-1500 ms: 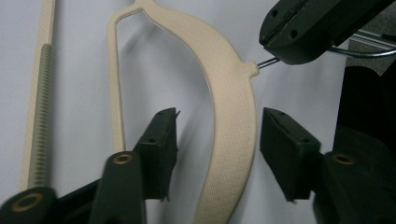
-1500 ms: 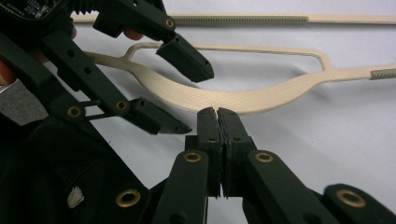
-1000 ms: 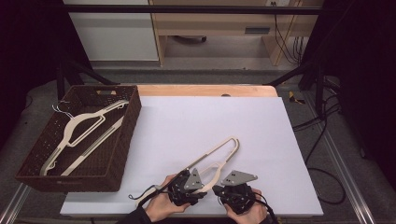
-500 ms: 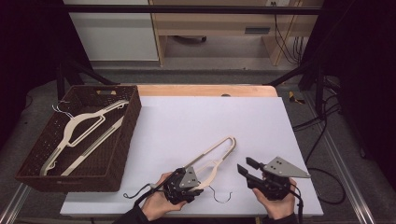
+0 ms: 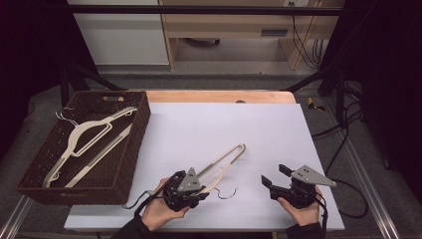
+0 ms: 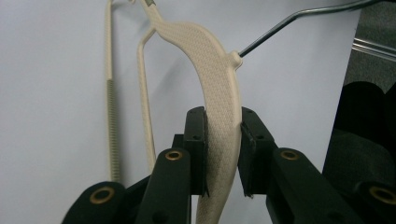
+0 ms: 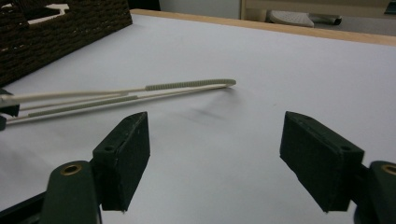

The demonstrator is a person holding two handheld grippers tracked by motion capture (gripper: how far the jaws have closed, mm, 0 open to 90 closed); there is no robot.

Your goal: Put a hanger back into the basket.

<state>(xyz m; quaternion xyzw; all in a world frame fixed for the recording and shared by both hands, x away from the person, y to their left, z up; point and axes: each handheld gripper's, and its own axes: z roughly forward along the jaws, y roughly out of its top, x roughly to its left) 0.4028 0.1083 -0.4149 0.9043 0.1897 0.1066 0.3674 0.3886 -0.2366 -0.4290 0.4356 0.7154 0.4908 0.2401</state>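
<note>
A cream plastic hanger (image 5: 225, 160) with a wire hook (image 5: 228, 193) lies slanted over the white table near the front. My left gripper (image 5: 203, 192) is shut on its shoulder; in the left gripper view the pads (image 6: 198, 140) press both sides of the textured hanger (image 6: 212, 65). These jaws have just been closing further on it. My right gripper (image 5: 275, 175) stands to the right of the hanger, apart from it. Its jaws have just been opening, with nothing between them. The right gripper view has the right gripper (image 7: 215, 140) wide open and the hanger's bar (image 7: 187, 86) ahead at the left.
A dark wicker basket (image 5: 137, 142) stands at the left of the table, with cream hangers (image 5: 84, 135) lying in it. The white sheet (image 5: 224, 124) ends at a wooden strip (image 5: 219, 96) at the back. Cables (image 5: 343, 189) trail off the right edge.
The right gripper has moved to the right, away from the hanger, and its jaws have opened. The left gripper has kept its hold and lifted the hanger's near end a little.
</note>
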